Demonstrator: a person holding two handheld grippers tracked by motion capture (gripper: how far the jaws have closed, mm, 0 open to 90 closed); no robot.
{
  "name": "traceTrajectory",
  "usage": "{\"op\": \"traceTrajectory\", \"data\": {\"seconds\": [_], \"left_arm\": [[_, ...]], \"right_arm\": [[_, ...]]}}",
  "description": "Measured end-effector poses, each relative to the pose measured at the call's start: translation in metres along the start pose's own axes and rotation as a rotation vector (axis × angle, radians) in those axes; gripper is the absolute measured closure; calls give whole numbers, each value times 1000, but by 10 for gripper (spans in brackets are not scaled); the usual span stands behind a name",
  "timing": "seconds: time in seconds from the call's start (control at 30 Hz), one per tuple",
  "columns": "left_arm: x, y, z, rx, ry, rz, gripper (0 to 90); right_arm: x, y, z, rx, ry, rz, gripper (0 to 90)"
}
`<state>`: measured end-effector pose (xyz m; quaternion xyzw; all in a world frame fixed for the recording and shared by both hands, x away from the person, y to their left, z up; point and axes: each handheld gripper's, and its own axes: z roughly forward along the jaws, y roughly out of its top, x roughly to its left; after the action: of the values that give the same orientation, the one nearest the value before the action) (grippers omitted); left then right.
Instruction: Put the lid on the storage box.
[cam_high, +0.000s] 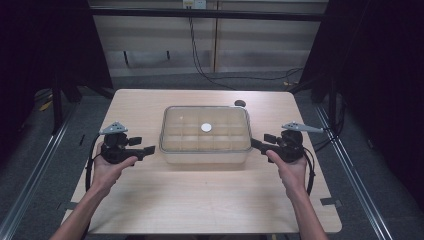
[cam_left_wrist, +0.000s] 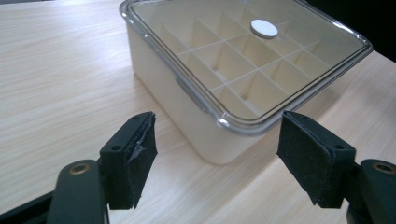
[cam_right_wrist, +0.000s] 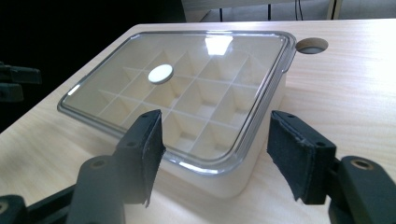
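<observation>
We have the divided box (cam_high: 205, 135) sitting near the middle of the bench (cam_high: 200, 200), long side toward us, so that each gripper can come at one short end. Its clear lid (cam_left_wrist: 243, 56) is seated flat on the cream body, and through it we see rows of empty compartments; a small white disc (cam_high: 206, 127) sits at the lid's centre, though we cannot tell whether it is a sticker or a knob.

Our left gripper (cam_high: 148, 149) rests just off the box's left end, and our right gripper (cam_high: 257, 144) mirrors it at the right end. Both have their jaws spread wide with nothing between them. In the left gripper view the near corner of the box lies in the gap between the 2 pads (cam_left_wrist: 135, 158), apart from them; the right gripper view shows the same with its own pads (cam_right_wrist: 147, 154) flanking the opposite corner.

We judge this symmetric stance is meant for a 2-sided hold: one gripper on each end keeps the box level, or steadies the body while the lid's rim is worked free. A small tab (cam_left_wrist: 191, 95) on the side wall looks like a latch.
</observation>
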<state>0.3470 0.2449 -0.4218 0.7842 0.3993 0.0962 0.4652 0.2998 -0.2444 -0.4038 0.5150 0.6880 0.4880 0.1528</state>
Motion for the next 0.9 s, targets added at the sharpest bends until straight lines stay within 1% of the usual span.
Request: {"op": "traceTrajectory", "data": {"seconds": [0.07,0.13,0.2,0.27,0.37,0.43,0.47,0.5,0.53,0.6,0.63,0.67,0.77,0.8,0.87,0.9], "left_arm": [[-1,-6,-4,-1,9,-15,279],[-2,-12,-9,8,19,-3,282],[-4,-17,-13,18,20,-1,282],[-6,-22,-18,24,23,20,289],[-8,-30,-23,42,24,21,268],[-9,-37,-28,40,9,3,262],[-9,-40,-29,38,12,-8,260],[-9,-43,-31,42,23,-1,258],[-10,-45,-32,47,27,-4,257],[-10,-51,-33,77,20,-8,253],[-11,-53,-33,79,26,-11,253],[-13,-56,-35,81,25,-10,252],[-17,-65,-38,85,27,-23,250],[-18,-67,-39,90,29,-20,249],[-22,-74,-41,104,20,-19,247],[-23,-78,-41,105,19,-21,246]], "right_arm": [[3,-5,-4,0,0,-4,354],[6,-10,-8,0,3,-8,353],[8,-16,-13,1,3,-9,352],[10,-23,-17,0,2,-11,349],[12,-30,-23,9,-6,-19,347],[14,-34,-26,20,-9,-29,347],[15,-35,-28,21,-15,-39,347],[16,-37,-30,21,-18,-39,347],[16,-39,-32,19,-19,-40,347],[17,-43,-36,25,-18,-41,345],[18,-45,-37,25,-19,-44,345],[19,-47,-39,23,-17,-41,344],[20,-57,-44,26,-22,-33,337],[20,-60,-44,28,-24,-32,333],[20,-67,-46,35,-30,-23,320],[20,-72,-46,48,-31,-23,316]]}}
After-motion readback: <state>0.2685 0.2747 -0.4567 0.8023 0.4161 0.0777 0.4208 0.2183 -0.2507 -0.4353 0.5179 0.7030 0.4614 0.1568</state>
